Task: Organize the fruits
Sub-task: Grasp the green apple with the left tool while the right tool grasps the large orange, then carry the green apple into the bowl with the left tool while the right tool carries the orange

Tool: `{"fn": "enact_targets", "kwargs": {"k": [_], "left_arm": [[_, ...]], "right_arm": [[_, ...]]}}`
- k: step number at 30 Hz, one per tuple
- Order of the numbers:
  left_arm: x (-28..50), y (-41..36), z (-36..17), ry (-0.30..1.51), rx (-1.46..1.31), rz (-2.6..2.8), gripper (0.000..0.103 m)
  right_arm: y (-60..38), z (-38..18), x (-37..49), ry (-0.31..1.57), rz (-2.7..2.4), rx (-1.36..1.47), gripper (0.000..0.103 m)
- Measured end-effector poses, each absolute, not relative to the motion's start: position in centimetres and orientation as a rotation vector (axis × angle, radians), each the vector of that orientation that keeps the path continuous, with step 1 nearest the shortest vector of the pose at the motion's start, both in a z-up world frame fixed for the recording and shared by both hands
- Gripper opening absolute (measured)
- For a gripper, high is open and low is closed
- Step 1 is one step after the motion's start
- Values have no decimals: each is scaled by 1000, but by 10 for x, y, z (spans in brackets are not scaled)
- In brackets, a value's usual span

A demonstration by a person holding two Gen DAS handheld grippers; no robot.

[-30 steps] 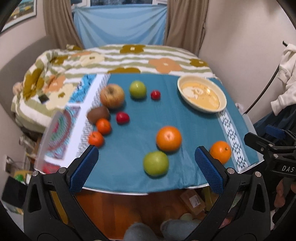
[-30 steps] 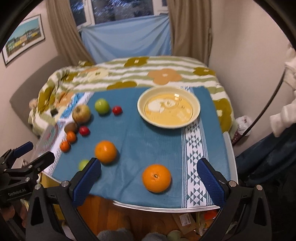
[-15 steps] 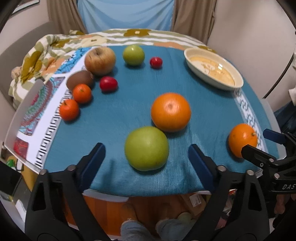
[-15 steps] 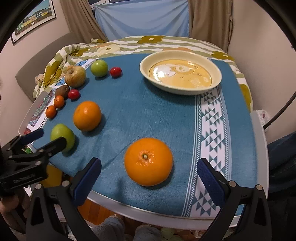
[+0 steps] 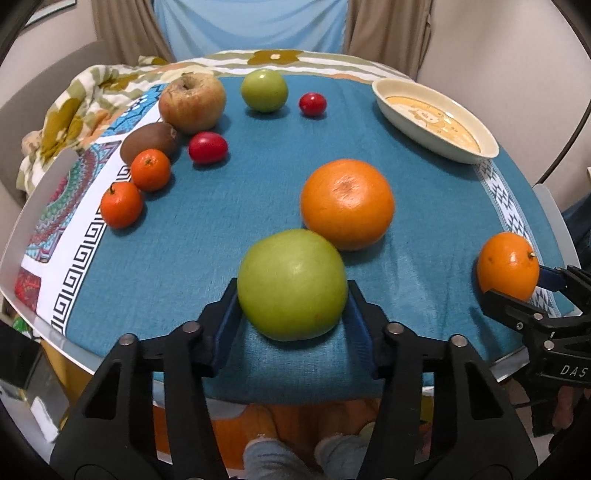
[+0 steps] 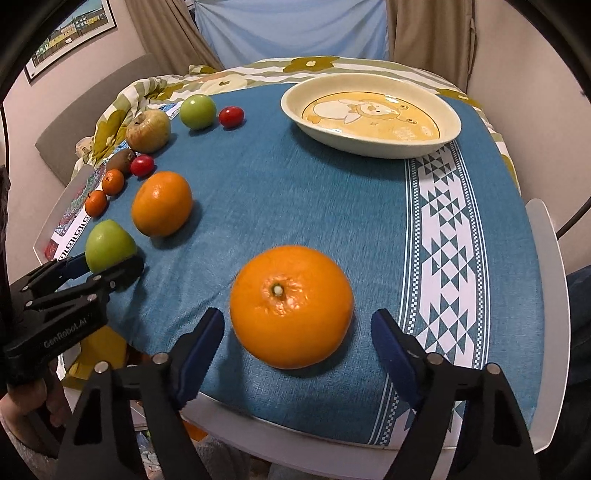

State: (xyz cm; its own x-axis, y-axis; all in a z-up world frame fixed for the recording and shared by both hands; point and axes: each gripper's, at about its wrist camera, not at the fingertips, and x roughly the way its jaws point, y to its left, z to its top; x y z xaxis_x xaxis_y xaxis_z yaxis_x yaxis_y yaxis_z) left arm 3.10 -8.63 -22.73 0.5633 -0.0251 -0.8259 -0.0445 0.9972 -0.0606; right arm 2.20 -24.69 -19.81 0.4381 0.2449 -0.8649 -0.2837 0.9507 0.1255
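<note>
Two handheld grippers over a round table w/ a teal cloth (image 5: pixel 207 236), fruit spread across it.

L gripper (image 5: pixel 291 310): jaws closing, now narrow, the blue pads (image 5: pixel 227 314) touching both sides of a green apple (image 5: pixel 291 284) at the near table edge. The apple sits on the cloth, just touching a big orange (image 5: pixel 347 203) behind it.

R gripper (image 6: pixel 297 334): jaws closing but with gaps on both sides of a second orange (image 6: pixel 291 306), stem end up, near the front edge. Pads (image 6: pixel 201 343) not touching it.

Far right: a cream plate (image 6: pixel 448 138) w/ a cartoon print, nothing in it.

Far left, in a loose arc: a brownish apple (image 5: pixel 192 101), a small green apple (image 5: pixel 264 90), a kiwi (image 5: pixel 149 142), two mandarins (image 5: pixel 150 170) (image 5: pixel 121 205), a red tomato (image 5: pixel 207 147) beside the kiwi and another (image 5: pixel 312 104) beside the small green apple. One mandarin touches the kiwi.

Behind the table: a flowered blanket (image 5: pixel 70 114), beige curtains (image 6: pixel 173 40), a pale blue sheet (image 6: pixel 291 29). In the R view, a framed picture (image 6: pixel 70 37) on the wall.
</note>
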Motion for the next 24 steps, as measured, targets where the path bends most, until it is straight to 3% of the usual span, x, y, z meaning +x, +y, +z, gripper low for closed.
{"fn": "enact_targets", "kwargs": {"k": [6,13,24], "left_arm": [[33,-87,-228,976,-60,10,57],[30,-84,-227,972,-56,17,56],[24,-72,-206,946,-71,49,56]], "right_arm": [[-242,-200,24,1065,340,-50,71],[-237,-200,23,1056,328,-84,57],[-236,-186,23,1040,338,-79,56]]}}
